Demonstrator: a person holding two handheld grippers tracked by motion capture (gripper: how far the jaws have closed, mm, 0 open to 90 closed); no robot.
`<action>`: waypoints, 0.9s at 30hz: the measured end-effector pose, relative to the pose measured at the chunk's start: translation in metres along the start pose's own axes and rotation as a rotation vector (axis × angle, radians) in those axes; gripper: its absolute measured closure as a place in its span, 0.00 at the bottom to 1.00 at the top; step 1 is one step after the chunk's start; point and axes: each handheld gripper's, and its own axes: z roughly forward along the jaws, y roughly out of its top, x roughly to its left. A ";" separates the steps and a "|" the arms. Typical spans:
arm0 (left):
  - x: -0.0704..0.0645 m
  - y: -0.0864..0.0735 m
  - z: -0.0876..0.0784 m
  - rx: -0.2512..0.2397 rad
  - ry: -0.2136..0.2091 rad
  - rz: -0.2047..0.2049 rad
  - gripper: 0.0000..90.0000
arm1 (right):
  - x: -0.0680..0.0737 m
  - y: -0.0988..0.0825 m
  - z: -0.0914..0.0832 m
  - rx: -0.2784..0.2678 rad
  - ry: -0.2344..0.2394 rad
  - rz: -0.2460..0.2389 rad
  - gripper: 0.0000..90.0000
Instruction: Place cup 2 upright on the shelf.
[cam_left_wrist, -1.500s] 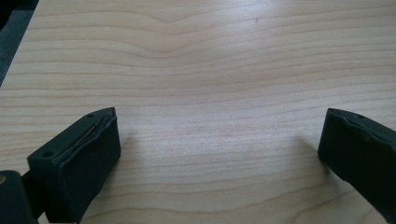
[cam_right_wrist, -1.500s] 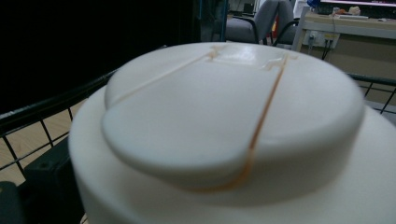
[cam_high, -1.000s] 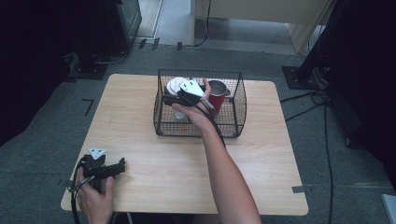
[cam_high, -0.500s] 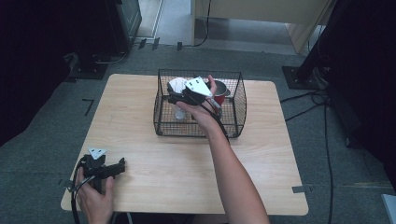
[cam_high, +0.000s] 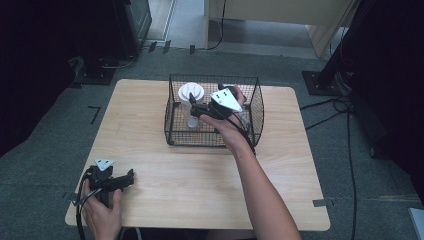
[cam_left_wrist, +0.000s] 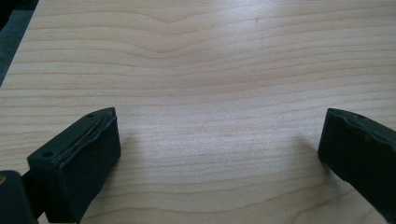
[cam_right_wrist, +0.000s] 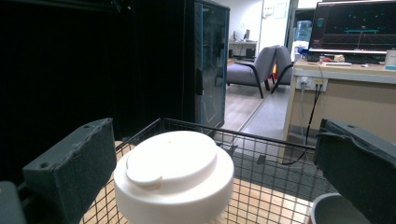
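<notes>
basket (cam_high: 252, 107): black wire, a grid of fine mesh
cup lid (cam_right_wrist: 173, 173): plain white
second cup (cam_right_wrist: 332, 211): grey rim as seen in the right gripper view; colour of its body cannot be told
right gripper (cam_high: 196, 107): black body, pale grey three-cornered plate on top
left gripper (cam_high: 131, 177): black, with a pale grey plate and a black cable
table (cam_high: 150, 145): light wood with wavy tan grain lines
floor (cam_high: 45, 165): dark grey-green carpet
chair (cam_right_wrist: 254, 70): grey

Matt white plastic lid (cam_right_wrist: 173, 170), black wire basket (cam_high: 215, 111)
</notes>
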 end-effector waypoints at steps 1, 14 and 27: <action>0.000 0.000 0.000 0.000 0.000 0.000 0.00 | -0.001 0.000 -0.004 -0.003 -0.002 0.001 0.00; 0.000 0.000 0.000 -0.001 0.001 0.000 0.00 | -0.028 -0.004 -0.052 -0.018 -0.018 -0.025 0.00; 0.000 0.000 0.000 -0.001 0.000 0.000 0.00 | -0.042 -0.019 -0.091 -0.010 -0.030 -0.048 0.00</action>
